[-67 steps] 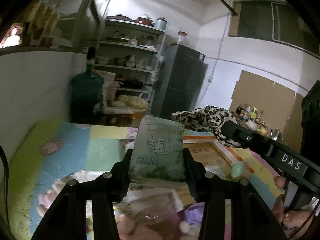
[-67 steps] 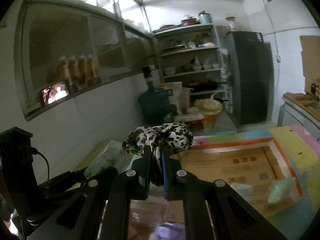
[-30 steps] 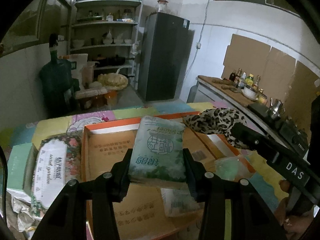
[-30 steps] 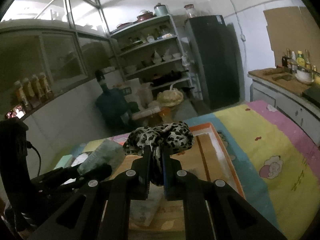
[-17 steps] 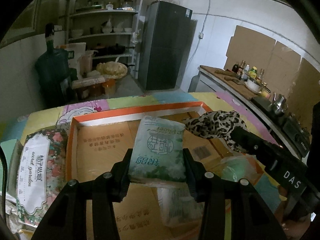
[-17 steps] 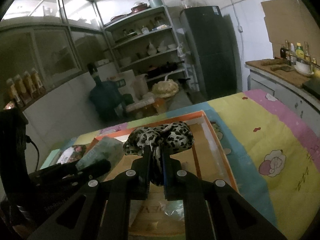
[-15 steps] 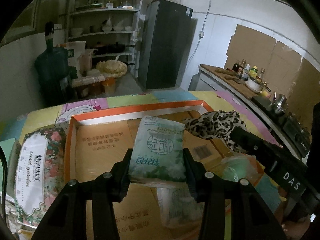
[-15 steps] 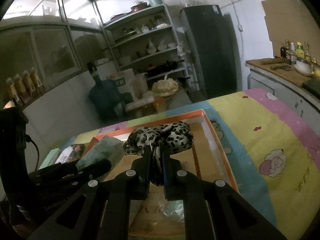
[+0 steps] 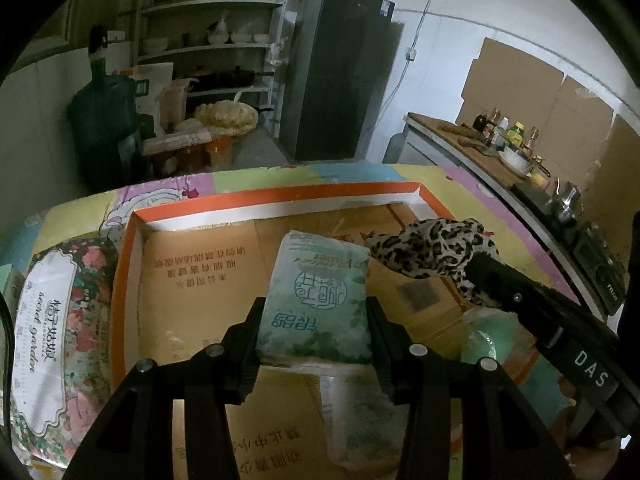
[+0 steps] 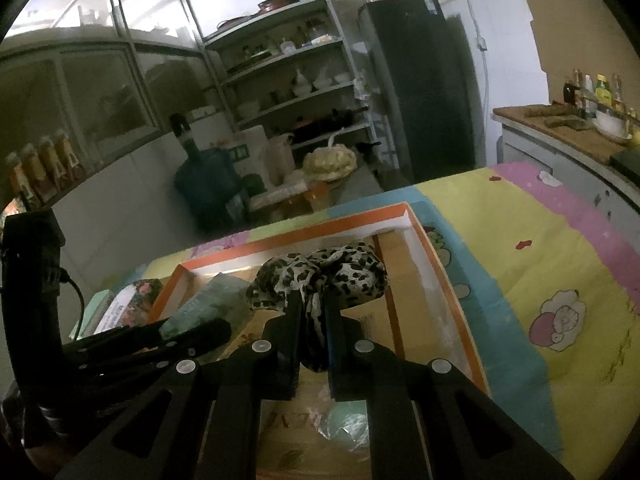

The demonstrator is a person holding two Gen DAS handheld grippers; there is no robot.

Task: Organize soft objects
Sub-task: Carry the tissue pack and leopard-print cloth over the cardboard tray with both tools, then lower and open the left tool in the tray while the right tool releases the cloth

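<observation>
Left wrist view: the left gripper (image 9: 314, 344) clamps a pale green tissue pack (image 9: 318, 300) by its long sides, held above the orange-rimmed box (image 9: 276, 196).
Seen only here: a second pack (image 9: 354, 412) lies on the box floor under the held one, a floral pack (image 9: 52, 332) lies just left of the box, outside its rim, and a clear bag with something green (image 9: 488, 336) lies at the near right of the box.
Right gripper from this side: the right gripper (image 9: 476, 264) comes in from the right, its black body marked DAS, with a leopard cloth (image 9: 432, 248) bunched at its tip, just right of the held pack.
Left gripper pose: angled down toward the box floor, fingers roughly level with each other.
Right wrist view: the right gripper (image 10: 314, 320) is closed on the leopard cloth (image 10: 320, 276), which bulges out above the fingers and hangs in a fold between them.
Seen only here: the cloth hangs over the far right part of the box (image 10: 296, 234), and the sheet (image 10: 540, 280) spreads wide to the right with a cartoon sheep print.
Left gripper from this side: the left gripper (image 10: 192, 330) sits low at the left, the green pack (image 10: 208, 300) sticking out past its tip.
Right gripper pose: tilted moderately downward, pointing across the box toward the shelves (image 10: 288, 68).
</observation>
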